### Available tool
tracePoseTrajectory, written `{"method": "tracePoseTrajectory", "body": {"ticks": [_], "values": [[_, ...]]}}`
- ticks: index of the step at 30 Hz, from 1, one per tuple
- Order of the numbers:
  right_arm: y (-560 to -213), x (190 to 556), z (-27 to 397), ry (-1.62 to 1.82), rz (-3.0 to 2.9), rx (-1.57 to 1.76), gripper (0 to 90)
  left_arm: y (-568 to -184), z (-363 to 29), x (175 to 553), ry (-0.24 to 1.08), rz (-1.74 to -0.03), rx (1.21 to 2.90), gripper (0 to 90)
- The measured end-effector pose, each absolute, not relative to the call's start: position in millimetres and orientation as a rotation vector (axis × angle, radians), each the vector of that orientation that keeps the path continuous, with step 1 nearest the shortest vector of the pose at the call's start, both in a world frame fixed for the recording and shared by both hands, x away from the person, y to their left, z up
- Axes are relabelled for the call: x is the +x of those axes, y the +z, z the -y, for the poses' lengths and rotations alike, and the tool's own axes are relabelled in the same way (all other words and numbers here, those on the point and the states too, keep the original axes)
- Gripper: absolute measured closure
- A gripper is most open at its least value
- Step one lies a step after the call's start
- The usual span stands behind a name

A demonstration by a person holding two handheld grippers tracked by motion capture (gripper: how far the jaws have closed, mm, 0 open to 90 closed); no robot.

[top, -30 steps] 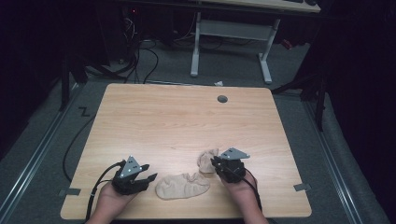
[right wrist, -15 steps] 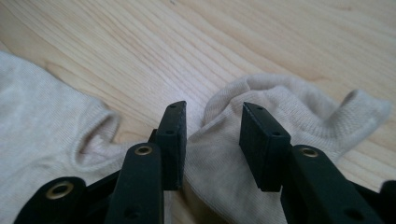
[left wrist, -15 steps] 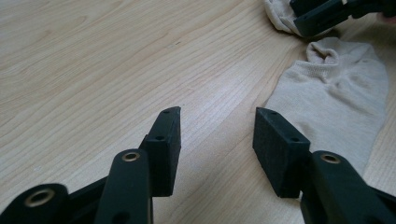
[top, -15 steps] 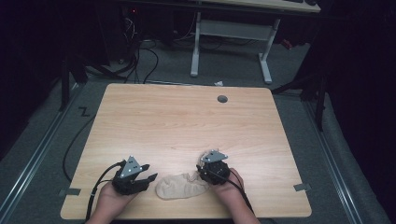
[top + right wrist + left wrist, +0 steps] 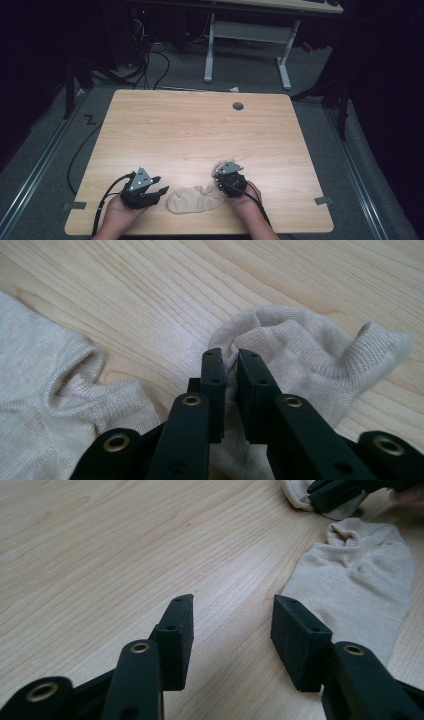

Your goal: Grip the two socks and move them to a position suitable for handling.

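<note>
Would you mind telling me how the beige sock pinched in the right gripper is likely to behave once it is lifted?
The pinched sock is thin knit, already bunched at the right gripper, so it will probably hang limp. It looks light. The jaws, just closing, hold one fold, which may slip. It seems to lie apart from the flat sock.

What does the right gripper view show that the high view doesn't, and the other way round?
Right gripper view: the right gripper has its jaws pinched on a fold of the second sock, having just closed on it. High view: the whole table, the left gripper with jaws open, both hands, the floor and the desk frame behind. Both: the flat sock beside the right gripper on light wood.
</note>
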State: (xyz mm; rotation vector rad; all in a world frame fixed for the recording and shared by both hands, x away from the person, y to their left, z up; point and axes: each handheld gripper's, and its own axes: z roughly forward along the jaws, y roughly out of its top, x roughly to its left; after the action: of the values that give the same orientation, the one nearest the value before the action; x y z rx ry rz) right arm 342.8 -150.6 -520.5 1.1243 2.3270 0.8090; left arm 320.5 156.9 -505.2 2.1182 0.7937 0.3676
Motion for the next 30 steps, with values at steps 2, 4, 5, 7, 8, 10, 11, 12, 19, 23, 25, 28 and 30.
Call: {"method": "tracePoseTrajectory", "body": {"ticks": [2,4,5,7,8,10,11,12,19,23,25,28,30], "values": [[-520.2,343.3,151.1,0.812,-2.331,1.122,83.3,-505.4,-156.6,320.5,0.367,-0.791,2.119,52.1],[-519.7,343.4,151.9,0.819,-2.335,1.12,83.3,-505.4,-156.3,320.6,0.367,-0.79,2.121,52.1],[-519.4,343.0,152.3,0.824,-2.334,1.124,83.3,-505.5,-156.1,320.6,0.368,-0.789,2.122,52.1],[-518.4,342.6,153.6,0.833,-2.334,1.122,83.1,-505.8,-155.8,320.9,0.369,-0.79,2.122,52.1],[-517.9,342.5,154.1,0.839,-2.334,1.12,83.0,-506.0,-155.7,321.0,0.369,-0.791,2.123,52.1],[-518.1,342.3,154.6,0.851,-2.34,1.133,81.9,-506.2,-155.6,321.2,0.369,-0.792,2.123,52.1],[-518.4,342.3,154.8,0.854,-2.344,1.139,81.2,-506.2,-155.6,321.2,0.369,-0.792,2.123,52.0],[-518.8,342.7,155.5,0.861,-2.348,1.138,80.1,-506.3,-155.4,321.1,0.368,-0.79,2.124,52.0],[-518.7,342.2,156.7,0.878,-2.362,1.134,78.8,-507.4,-154.7,321.5,0.367,-0.788,2.134,51.6],[-519.2,342.6,157.8,0.901,-2.361,1.154,76.0,-507.3,-154.2,321.3,0.37,-0.787,2.134,51.6],[-518.4,341.4,158.4,0.902,-2.357,1.149,76.6,-507.2,-154.3,321.1,0.372,-0.787,2.133,51.6],[-516.5,339.8,159.4,0.91,-2.353,1.139,82.1,-507.1,-154.4,321.3,0.373,-0.789,2.131,51.6],[-516.0,339.7,159.6,0.913,-2.35,1.139,82.1,-507.1,-154.4,321.3,0.371,-0.789,2.131,51.6]]}}
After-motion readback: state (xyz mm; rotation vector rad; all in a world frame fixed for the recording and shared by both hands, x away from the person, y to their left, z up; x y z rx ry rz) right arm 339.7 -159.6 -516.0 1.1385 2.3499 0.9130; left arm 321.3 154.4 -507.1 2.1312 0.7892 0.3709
